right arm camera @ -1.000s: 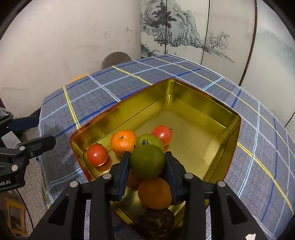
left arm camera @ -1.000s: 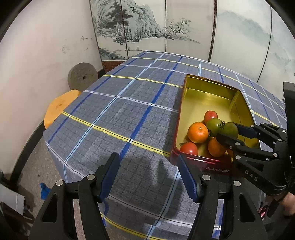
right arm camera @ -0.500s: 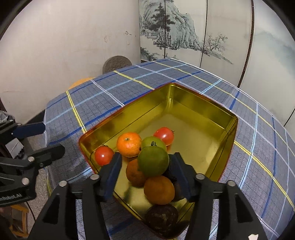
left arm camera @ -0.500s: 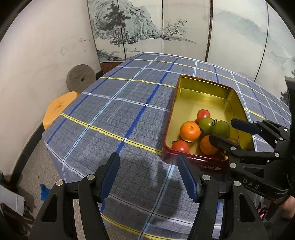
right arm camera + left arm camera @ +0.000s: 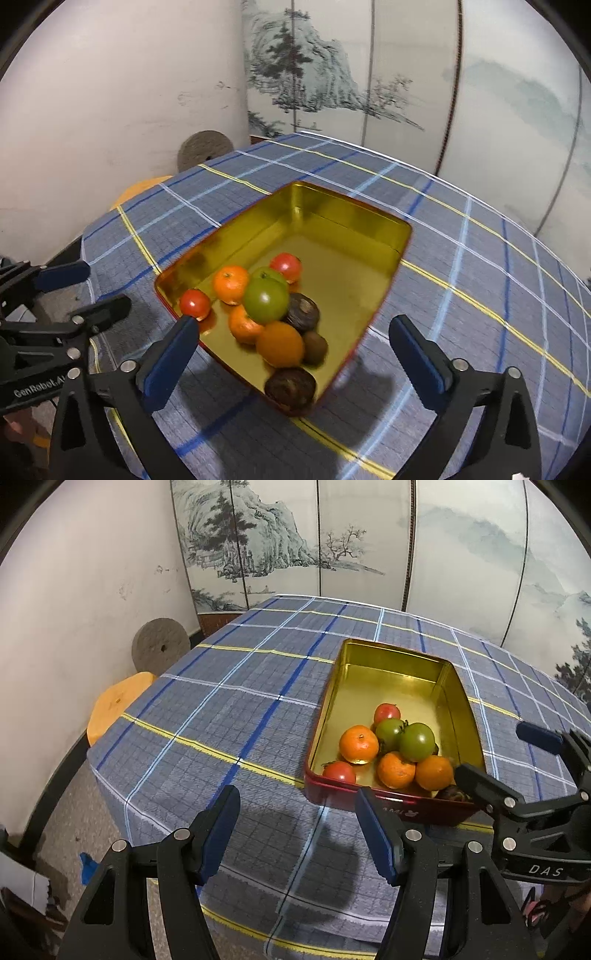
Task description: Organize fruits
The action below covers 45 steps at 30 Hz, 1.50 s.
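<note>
A gold tin tray [image 5: 391, 653] [image 5: 347, 210] with red outer walls stands on the plaid tablecloth [image 5: 221, 709]. At its near end lies a pile of fruit: a green tomato [image 5: 416, 741] [image 5: 266, 300] on top, with oranges [image 5: 279, 345], red tomatoes [image 5: 194, 303] and dark brown fruits [image 5: 290, 386] around it. My right gripper [image 5: 293, 332] [image 5: 491, 751] hangs back from the tray's near corner. Its jaws are opening wide and nothing is pressed between them. My left gripper [image 5: 297, 812] [image 5: 105, 286] stands open over bare cloth, left of the tray.
The table's rounded edge runs close under both grippers. An orange stool [image 5: 118, 701] and a grey stone disc [image 5: 160, 646] stand by the white wall on the left. A painted folding screen [image 5: 295, 535] closes the back.
My right gripper let go of the green tomato, spread wide and drew back and up. The tomato stays on the pile. My left gripper backed off a little.
</note>
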Motion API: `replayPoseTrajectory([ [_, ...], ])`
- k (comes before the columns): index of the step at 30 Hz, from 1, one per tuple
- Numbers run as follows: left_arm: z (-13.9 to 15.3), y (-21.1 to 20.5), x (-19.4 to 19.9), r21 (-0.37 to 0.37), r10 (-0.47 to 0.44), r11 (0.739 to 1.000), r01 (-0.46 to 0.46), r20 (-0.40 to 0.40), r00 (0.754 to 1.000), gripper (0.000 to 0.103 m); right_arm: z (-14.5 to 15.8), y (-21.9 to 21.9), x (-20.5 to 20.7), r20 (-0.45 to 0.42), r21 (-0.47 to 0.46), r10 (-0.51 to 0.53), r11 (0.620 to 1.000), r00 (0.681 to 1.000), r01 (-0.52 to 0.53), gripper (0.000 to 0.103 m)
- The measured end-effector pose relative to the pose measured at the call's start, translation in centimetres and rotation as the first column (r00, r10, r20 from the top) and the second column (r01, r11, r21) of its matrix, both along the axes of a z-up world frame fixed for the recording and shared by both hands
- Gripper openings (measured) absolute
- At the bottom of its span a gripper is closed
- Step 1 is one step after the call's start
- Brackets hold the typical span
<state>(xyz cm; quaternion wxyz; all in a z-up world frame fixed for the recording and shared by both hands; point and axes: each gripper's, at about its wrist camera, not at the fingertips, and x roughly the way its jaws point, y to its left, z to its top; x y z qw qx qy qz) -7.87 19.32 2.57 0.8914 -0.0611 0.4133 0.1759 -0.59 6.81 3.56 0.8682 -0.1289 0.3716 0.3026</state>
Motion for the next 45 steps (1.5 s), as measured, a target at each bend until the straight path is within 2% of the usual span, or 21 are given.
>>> replayPoseTrajectory([
  [11, -0.1, -1.7, -0.7, 0.012, 0.004, 1.0, -0.004, 0.0, 1.0, 0.066, -1.3, -2.6, -1.6, -0.067, -0.029, -0.089, 0.996, 0.994, 0.087, 0.102],
  [25, -0.6, -2.8, -1.0, 0.008, 0.002, 1.0, -0.002, -0.006, 1.0, 0.066, -2.7, -2.8, -2.9, -0.082, -0.073, -0.143, 0.988, 0.986, 0.137, 0.102],
  [45, -1.3, -3.4, -0.6, -0.005, -0.003, 1.0, 0.003, -0.022, 1.0, 0.066, -3.1, -2.8, -3.4, -0.078, -0.083, -0.158, 0.985, 0.984, 0.151, 0.102],
])
